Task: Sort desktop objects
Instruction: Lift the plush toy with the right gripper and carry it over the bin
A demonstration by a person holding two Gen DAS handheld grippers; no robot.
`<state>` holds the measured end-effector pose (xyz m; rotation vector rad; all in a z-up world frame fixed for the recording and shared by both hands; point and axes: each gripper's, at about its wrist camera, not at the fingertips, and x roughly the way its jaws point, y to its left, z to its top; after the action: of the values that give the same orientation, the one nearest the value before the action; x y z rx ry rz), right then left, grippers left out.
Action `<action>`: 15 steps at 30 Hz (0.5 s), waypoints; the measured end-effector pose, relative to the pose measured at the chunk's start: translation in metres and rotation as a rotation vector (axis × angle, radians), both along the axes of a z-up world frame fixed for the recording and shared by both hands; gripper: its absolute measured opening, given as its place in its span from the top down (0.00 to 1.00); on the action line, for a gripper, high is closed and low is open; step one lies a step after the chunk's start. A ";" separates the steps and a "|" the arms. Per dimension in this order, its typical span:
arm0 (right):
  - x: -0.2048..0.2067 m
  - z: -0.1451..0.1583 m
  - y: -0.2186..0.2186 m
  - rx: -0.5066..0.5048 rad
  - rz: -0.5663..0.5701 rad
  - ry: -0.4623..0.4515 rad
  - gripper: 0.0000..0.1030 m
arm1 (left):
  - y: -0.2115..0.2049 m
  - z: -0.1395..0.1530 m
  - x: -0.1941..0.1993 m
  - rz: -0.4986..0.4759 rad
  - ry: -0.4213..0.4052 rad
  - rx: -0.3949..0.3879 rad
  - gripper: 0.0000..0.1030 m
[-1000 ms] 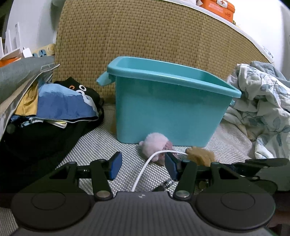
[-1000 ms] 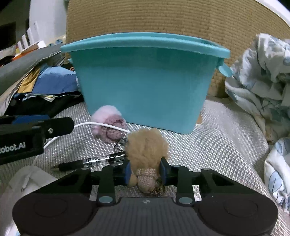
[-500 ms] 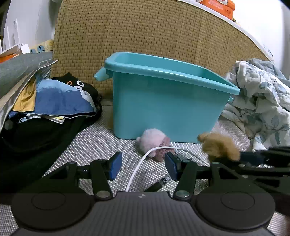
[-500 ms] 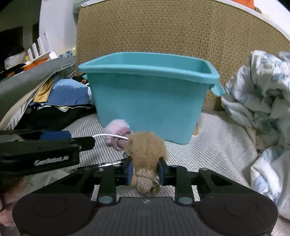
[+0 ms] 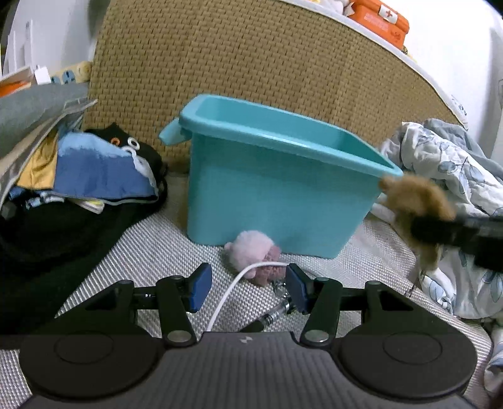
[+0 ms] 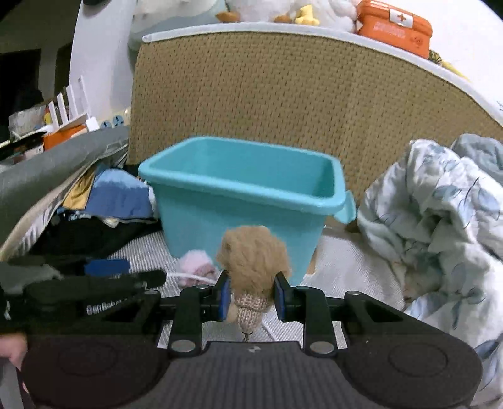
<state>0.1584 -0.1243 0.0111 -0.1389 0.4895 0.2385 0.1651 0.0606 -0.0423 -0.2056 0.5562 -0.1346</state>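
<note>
A teal plastic bin (image 5: 283, 185) stands on the woven mat, also in the right wrist view (image 6: 245, 195). My right gripper (image 6: 251, 297) is shut on a brown fluffy plush keychain (image 6: 254, 258) and holds it lifted in front of the bin; it also shows in the left wrist view (image 5: 415, 198) near the bin's right rim. My left gripper (image 5: 246, 288) is open and low over a white cable (image 5: 239, 283). A pink plush keychain (image 5: 254, 251) lies against the bin's front. A pen (image 5: 267, 319) lies by the left gripper's right finger.
A pile of dark and blue clothes (image 5: 88, 176) lies left of the bin. A crumpled floral blanket (image 6: 440, 220) fills the right. A woven headboard (image 5: 251, 69) rises behind the bin, with an orange first-aid box (image 6: 396, 25) on its top ledge.
My right gripper has risen with the brown plush, from the mat to about the bin's rim height. My left gripper stays open over the cable.
</note>
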 end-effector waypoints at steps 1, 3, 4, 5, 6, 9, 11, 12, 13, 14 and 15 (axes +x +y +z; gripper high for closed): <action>0.001 0.004 0.000 -0.001 0.000 -0.007 0.71 | 0.001 0.000 0.001 -0.004 0.007 -0.013 0.46; 0.003 0.014 -0.001 0.007 0.000 -0.020 0.71 | 0.001 0.000 0.001 -0.010 0.013 -0.025 0.46; 0.004 0.018 -0.002 0.020 -0.002 -0.022 0.71 | 0.001 0.001 0.001 -0.011 0.013 -0.021 0.46; 0.006 0.023 -0.003 0.030 -0.003 -0.024 0.71 | 0.001 0.001 0.001 -0.013 0.016 -0.016 0.46; 0.008 0.027 -0.004 0.034 -0.002 -0.027 0.71 | 0.000 0.001 0.002 -0.024 0.028 -0.018 0.46; 0.016 0.040 -0.003 0.034 0.003 -0.039 0.71 | -0.004 -0.003 0.006 -0.071 0.069 -0.028 0.44; 0.020 0.047 -0.002 0.037 0.004 -0.046 0.71 | -0.009 -0.002 0.006 -0.087 0.067 -0.009 0.44; 0.021 0.051 -0.002 0.032 0.004 -0.054 0.71 | -0.012 -0.002 0.005 -0.095 0.063 0.007 0.44; 0.024 0.055 -0.001 0.028 0.002 -0.061 0.71 | -0.013 -0.001 0.005 -0.100 0.059 0.022 0.44; 0.025 0.058 0.000 0.030 0.001 -0.066 0.71 | -0.015 0.000 0.004 -0.103 0.054 0.035 0.44; 0.027 0.061 0.000 0.033 0.001 -0.069 0.71 | -0.015 0.000 0.004 -0.107 0.053 0.039 0.44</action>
<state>0.1856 -0.1242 0.0722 -0.1152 0.4167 0.2417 0.1686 0.0453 -0.0423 -0.1416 0.6228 -0.2222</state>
